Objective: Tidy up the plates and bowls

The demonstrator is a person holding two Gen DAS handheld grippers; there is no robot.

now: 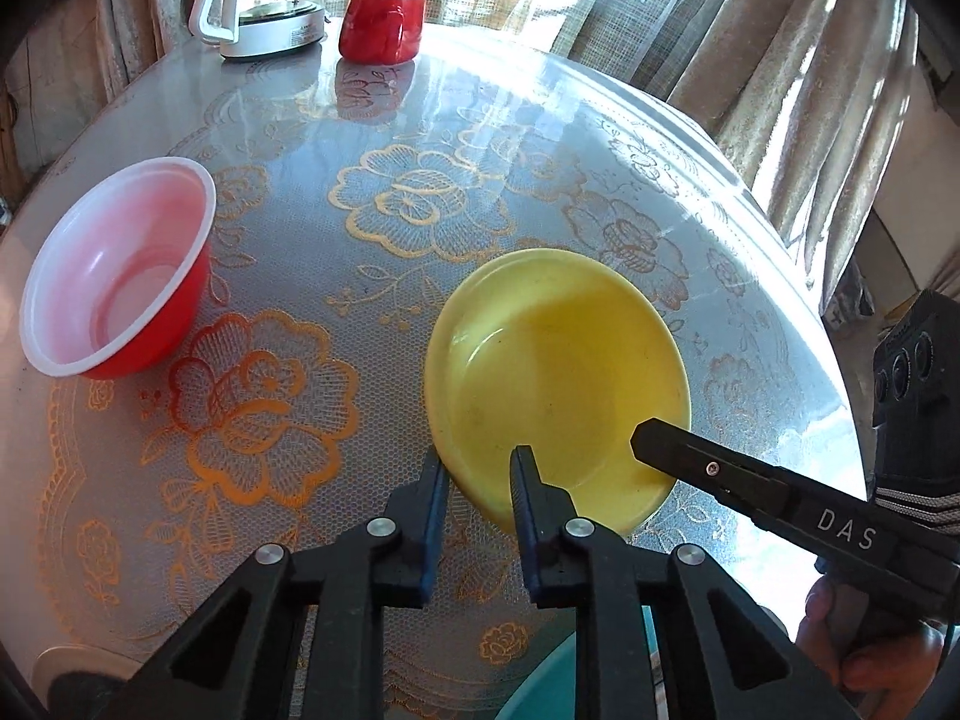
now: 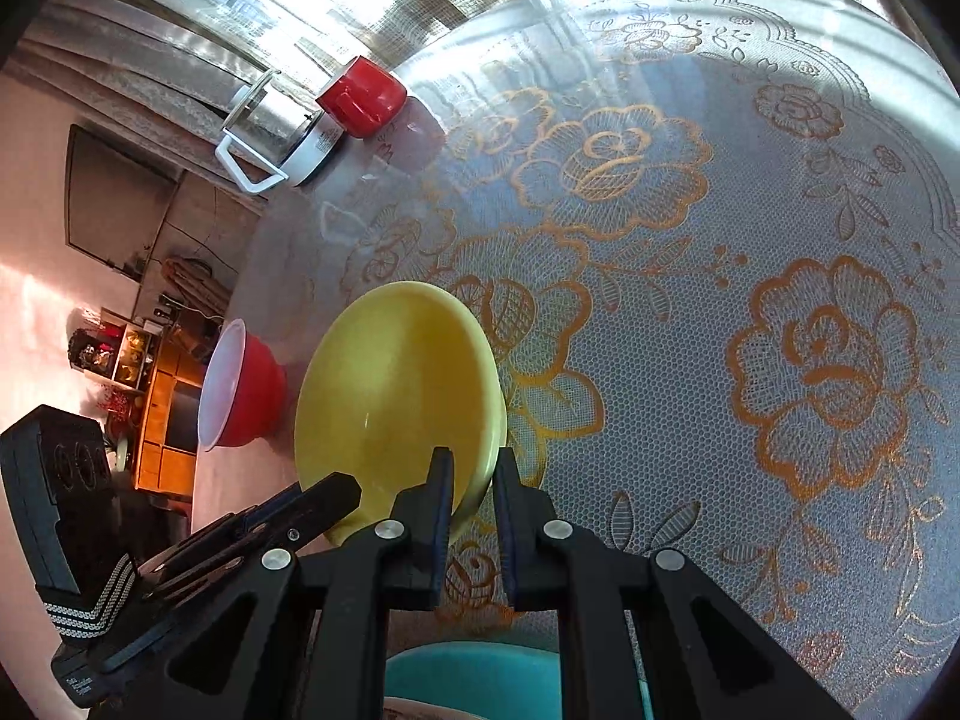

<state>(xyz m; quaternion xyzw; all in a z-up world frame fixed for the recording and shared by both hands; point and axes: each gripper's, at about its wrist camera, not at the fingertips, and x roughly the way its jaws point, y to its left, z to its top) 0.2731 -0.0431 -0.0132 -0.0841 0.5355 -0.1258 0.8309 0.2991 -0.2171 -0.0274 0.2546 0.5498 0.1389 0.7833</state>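
Observation:
A yellow plate (image 1: pixel 558 372) lies on the lace-covered table; it also shows in the right wrist view (image 2: pixel 396 396). My left gripper (image 1: pixel 480 468) is open, its two fingers straddling the plate's near rim. My right gripper (image 2: pixel 471 474) is open with its fingers on either side of the plate's right rim; one of its fingers (image 1: pixel 708 462) reaches the rim in the left wrist view. A red bowl with a white inside (image 1: pixel 114 264) stands to the left, also in the right wrist view (image 2: pixel 240 384).
A red mug (image 1: pixel 384 24) and a white kettle (image 1: pixel 264 18) stand at the far edge of the table (image 1: pixel 420 120). A teal dish (image 2: pixel 480 678) lies below the grippers near the front edge. Curtains hang behind the table.

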